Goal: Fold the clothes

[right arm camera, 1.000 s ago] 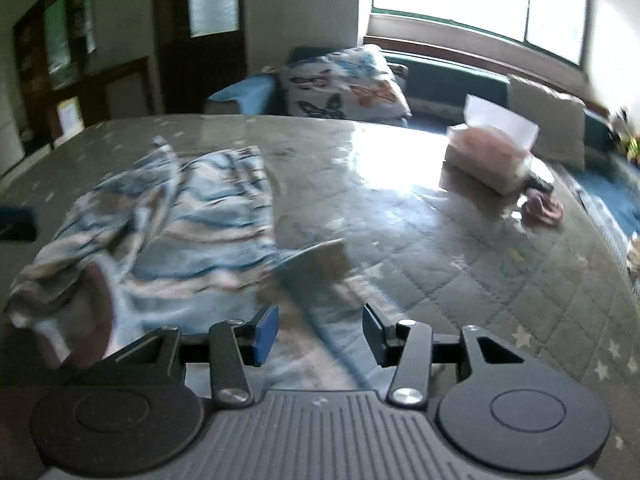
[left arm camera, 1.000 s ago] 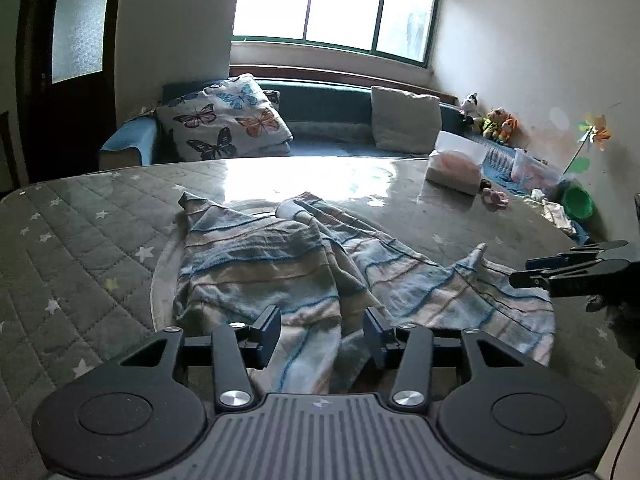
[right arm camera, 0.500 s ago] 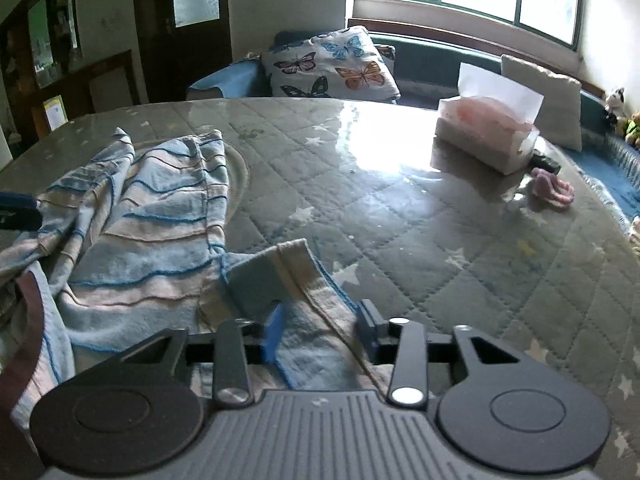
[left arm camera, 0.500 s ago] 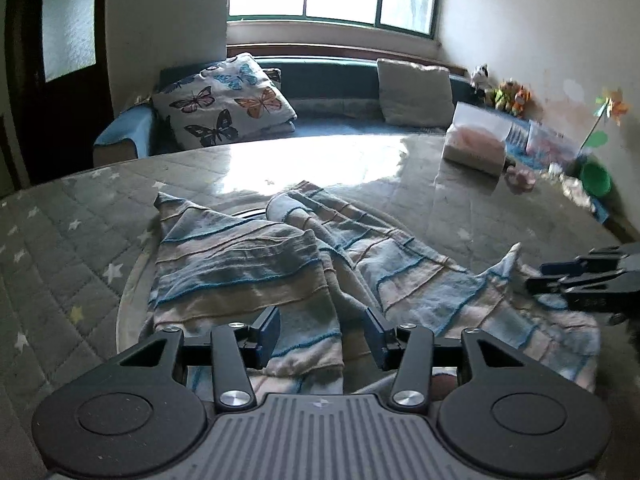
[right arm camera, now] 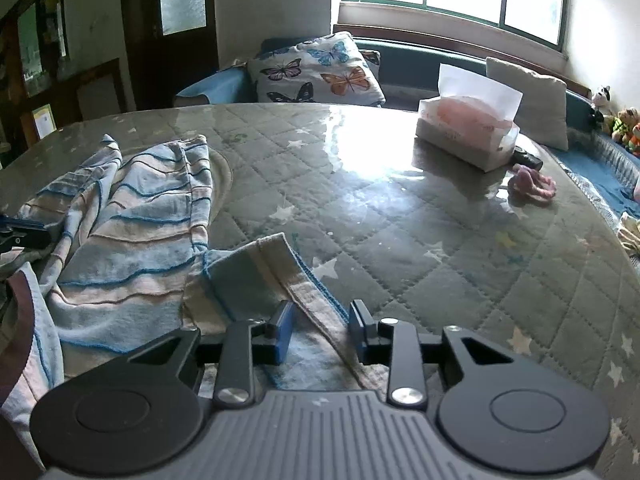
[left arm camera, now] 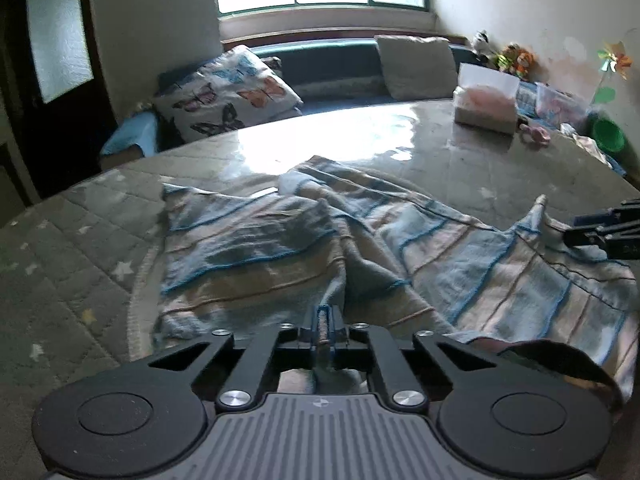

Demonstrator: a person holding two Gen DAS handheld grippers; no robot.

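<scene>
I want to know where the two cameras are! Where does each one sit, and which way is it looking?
Left wrist: sits on the left gripper, shut on the striped garment, facing the window; the right gripper's tips show at right.
Right wrist: sits on the right gripper, open around a garment flap, facing the tissue box.
Both share garment, butterfly pillow, table.

tissue box point(right arm camera: 468, 136) and pink scrunchie point(right arm camera: 534, 185) on quilted table point(right arm camera: 420, 240).

The right tool point(right arm camera: 318, 330) hangs low over the quilted table point(right arm camera: 420, 248), jaws parted around a hemmed edge of the striped blue garment point(right arm camera: 132, 240), not pinching it. A tissue box point(right arm camera: 468, 140) sits well beyond, a pink scrunchie point(right arm camera: 534, 187) just beside it.
</scene>
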